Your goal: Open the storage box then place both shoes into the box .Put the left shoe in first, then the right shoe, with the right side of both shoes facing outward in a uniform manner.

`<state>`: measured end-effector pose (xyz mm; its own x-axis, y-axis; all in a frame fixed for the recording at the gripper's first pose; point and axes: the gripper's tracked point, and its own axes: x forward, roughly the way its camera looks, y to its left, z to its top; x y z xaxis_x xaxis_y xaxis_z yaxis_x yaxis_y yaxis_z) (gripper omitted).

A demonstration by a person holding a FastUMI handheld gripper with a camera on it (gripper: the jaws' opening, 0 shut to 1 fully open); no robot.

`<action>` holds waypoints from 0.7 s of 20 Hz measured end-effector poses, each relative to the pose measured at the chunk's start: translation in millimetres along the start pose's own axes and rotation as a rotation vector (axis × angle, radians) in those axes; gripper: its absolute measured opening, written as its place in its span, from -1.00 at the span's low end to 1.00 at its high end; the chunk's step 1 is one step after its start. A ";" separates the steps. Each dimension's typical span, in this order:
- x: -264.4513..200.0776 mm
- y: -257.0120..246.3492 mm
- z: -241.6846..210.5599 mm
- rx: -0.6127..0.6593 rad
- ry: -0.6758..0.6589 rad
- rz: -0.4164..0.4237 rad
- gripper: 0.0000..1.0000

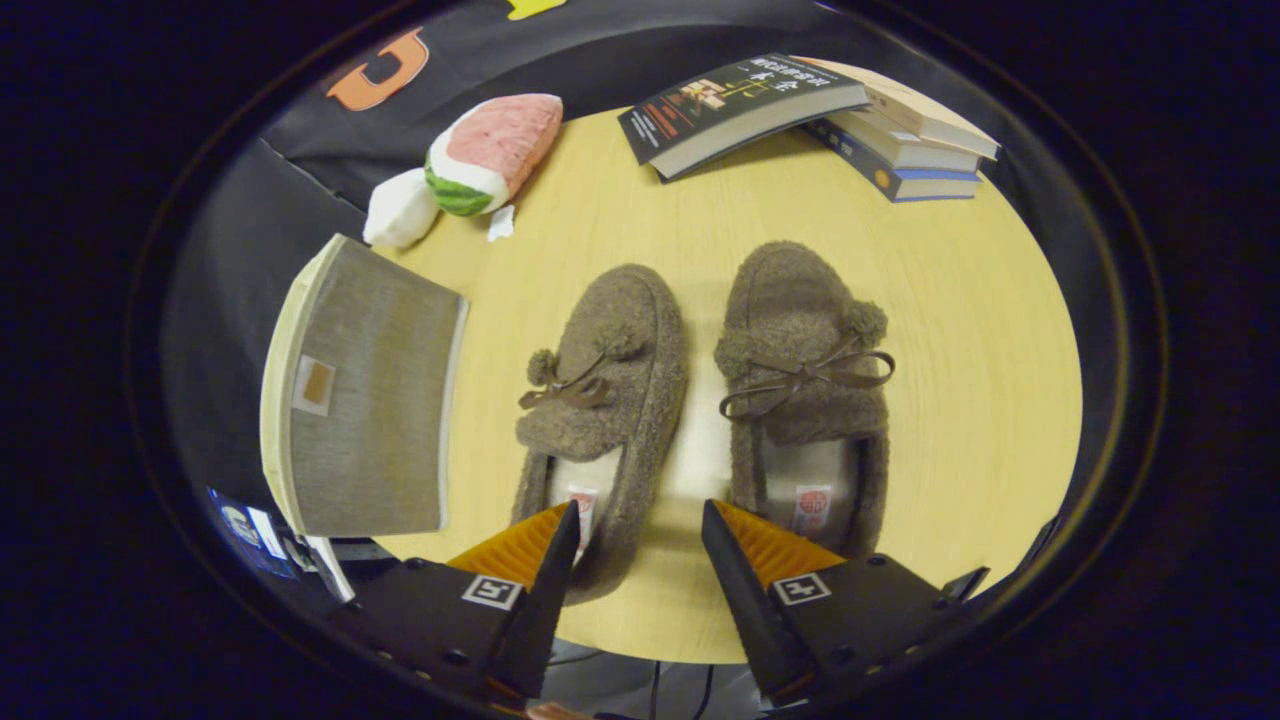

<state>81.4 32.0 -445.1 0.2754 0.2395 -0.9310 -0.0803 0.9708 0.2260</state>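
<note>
Two fingers (640, 520) stand apart at the near edge of the desk (960, 400), holding nothing; the gap between them is aligned with the strip of bare wood separating the two shoes.

Just ahead of the left finger lies the heel of the left shoe (605, 400). Just ahead of the right finger lies the heel of the right shoe (800, 370). Both are moccasin-style slippers in brown fleecy pile, each with a thin bow and pompoms across the vamp and a pale insole bearing a small printed mark. Their long axes run away from the fingers, heels near and toes far, roughly parallel, side by side without touching.

The storage box (365, 400) rests to the left of the left shoe, near it but apart, at the desk's left edge. It presents a flat rectangular face of grey woven fabric with a small tan tab and a pale rim. It appears closed, though the distortion at this side makes the lid seam hard to confirm. Opening it is judged the first step, so the fingers would need to travel left.

Beyond the shoes, a plush toy (480, 150) and stacked books (800, 110) sit at the far edge.
</note>
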 end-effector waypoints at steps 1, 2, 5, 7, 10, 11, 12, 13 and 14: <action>3.6 -1.9 1.4 0.013 0.005 -0.020 0.39; 6.3 -0.3 3.1 0.020 0.007 -0.026 0.28; 17.3 -2.7 7.4 -0.007 -0.005 -0.084 -0.08; 24.9 -1.1 3.7 0.039 0.020 -0.094 -0.23; 32.5 9.5 5.8 0.094 0.031 -0.035 -0.43; 30.5 10.3 6.3 0.097 0.035 -0.027 -0.61; 27.8 9.6 5.6 0.112 0.041 -0.022 -0.75; 29.5 8.9 7.5 0.126 0.043 -0.015 -0.89; 25.7 9.5 6.0 0.136 0.045 -0.001 -0.98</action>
<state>93.5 47.5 -465.1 0.2318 0.2412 -0.9424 0.0515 0.9644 0.2595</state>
